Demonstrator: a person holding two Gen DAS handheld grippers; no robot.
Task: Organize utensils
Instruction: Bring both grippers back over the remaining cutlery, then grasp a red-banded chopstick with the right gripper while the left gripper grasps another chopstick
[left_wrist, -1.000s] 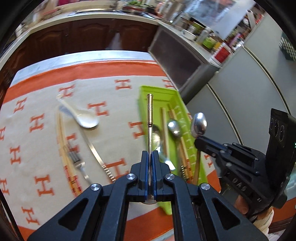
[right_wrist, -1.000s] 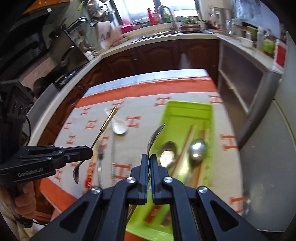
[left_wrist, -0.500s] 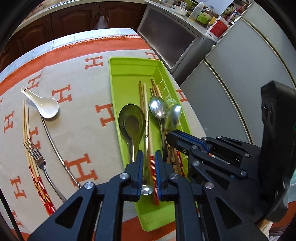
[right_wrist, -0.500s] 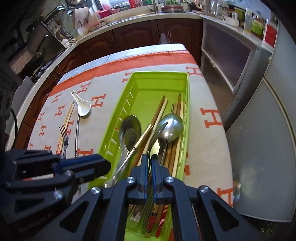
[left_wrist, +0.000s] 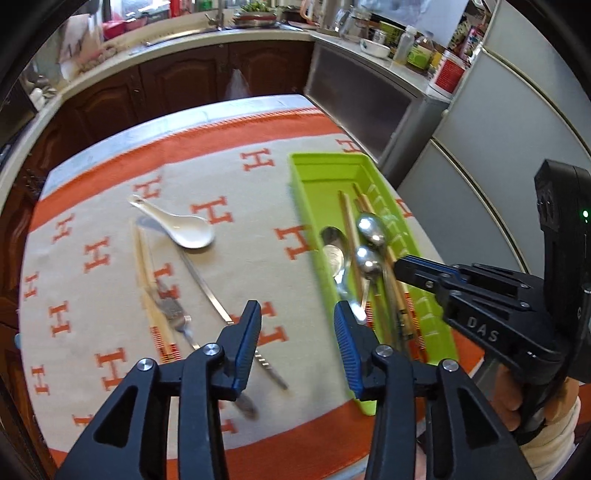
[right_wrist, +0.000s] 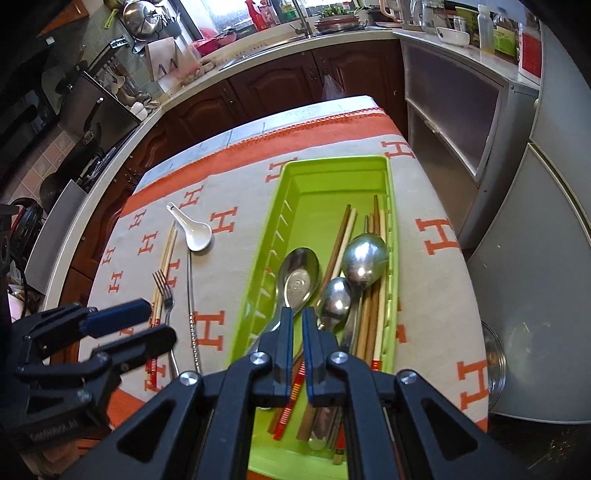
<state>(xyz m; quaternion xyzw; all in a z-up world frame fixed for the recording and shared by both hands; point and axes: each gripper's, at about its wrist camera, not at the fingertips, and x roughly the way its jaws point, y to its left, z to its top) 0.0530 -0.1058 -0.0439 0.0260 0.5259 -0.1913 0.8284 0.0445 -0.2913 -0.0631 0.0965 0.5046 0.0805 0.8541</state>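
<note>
A green tray (right_wrist: 334, 173) (left_wrist: 325, 168) holds three metal spoons (right_wrist: 364, 258) and several chopsticks. On the cloth to its left lie a white ceramic spoon (left_wrist: 188, 230) (right_wrist: 197, 234), a fork (right_wrist: 164, 291) (left_wrist: 177, 317), chopsticks (right_wrist: 168, 251) and a thin metal utensil (left_wrist: 210, 291). My left gripper (left_wrist: 295, 325) is wide open and empty, above the cloth at the tray's near left edge. My right gripper (right_wrist: 297, 321) hangs over the tray's near end with a narrow gap between its fingers and nothing in them; it also shows in the left wrist view (left_wrist: 402, 264).
The table carries an orange and beige cloth (right_wrist: 236, 218). A grey cabinet and fridge (right_wrist: 517, 206) stand close on the right. A kitchen counter (right_wrist: 258, 59) with dark wood doors runs behind the table.
My left gripper let go of the gold-handled spoon in the tray, opened wide and drew back left. My right gripper released its spoon into the tray and opened slightly.
</note>
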